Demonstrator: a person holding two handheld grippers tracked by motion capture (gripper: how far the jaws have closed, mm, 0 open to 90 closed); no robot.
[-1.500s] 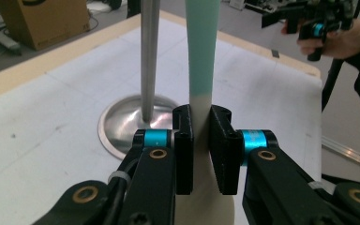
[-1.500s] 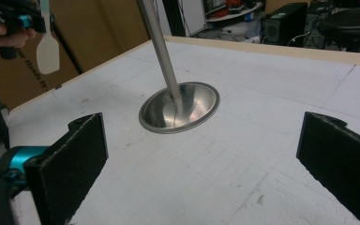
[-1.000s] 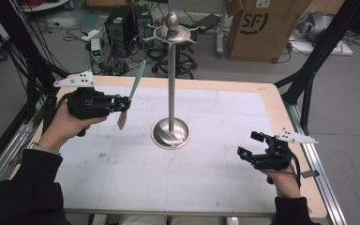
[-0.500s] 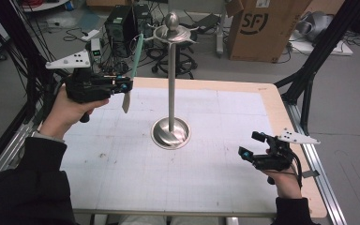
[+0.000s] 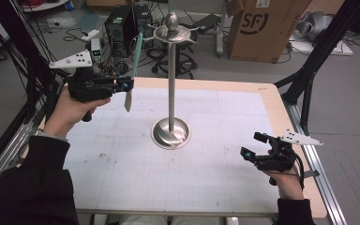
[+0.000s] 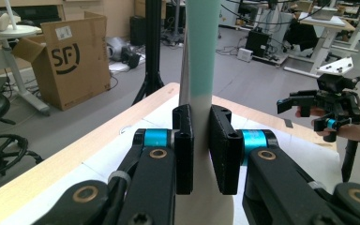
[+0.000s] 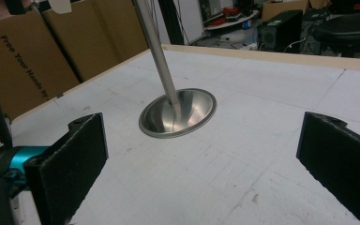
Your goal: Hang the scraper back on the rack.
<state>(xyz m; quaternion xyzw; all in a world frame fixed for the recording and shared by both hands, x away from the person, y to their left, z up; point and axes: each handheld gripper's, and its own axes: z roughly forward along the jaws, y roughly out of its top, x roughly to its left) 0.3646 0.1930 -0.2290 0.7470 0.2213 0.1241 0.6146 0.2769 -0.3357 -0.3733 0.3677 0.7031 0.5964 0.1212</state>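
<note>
A steel stand rises from a round base [image 5: 170,132] at the table's middle, and its pole [image 5: 171,84] carries a small dish with a ball on top [image 5: 172,32]. My left gripper [image 5: 130,86] is held in the air left of the pole, shut on a thin flat strip [image 5: 134,61] that is teal above and pale below. The strip [image 6: 200,47] stands nearly upright between the pads of the left gripper [image 6: 200,145]. My right gripper [image 5: 253,146] rests low near the table's front right, open with nothing between its jaws. It faces the stand's base [image 7: 178,112].
The white gridded table top [image 5: 206,183] has a wooden rim. A cardboard box [image 5: 258,28], a stool and computer gear stand on the floor behind it. Black frame posts [image 5: 309,79] flank the right side. More boxes [image 7: 33,61] stand beyond the table's left edge.
My left gripper has risen and moved back and a little toward the pole, carrying the strip, whose top now reaches near the stand's dish. The right gripper has not moved.
</note>
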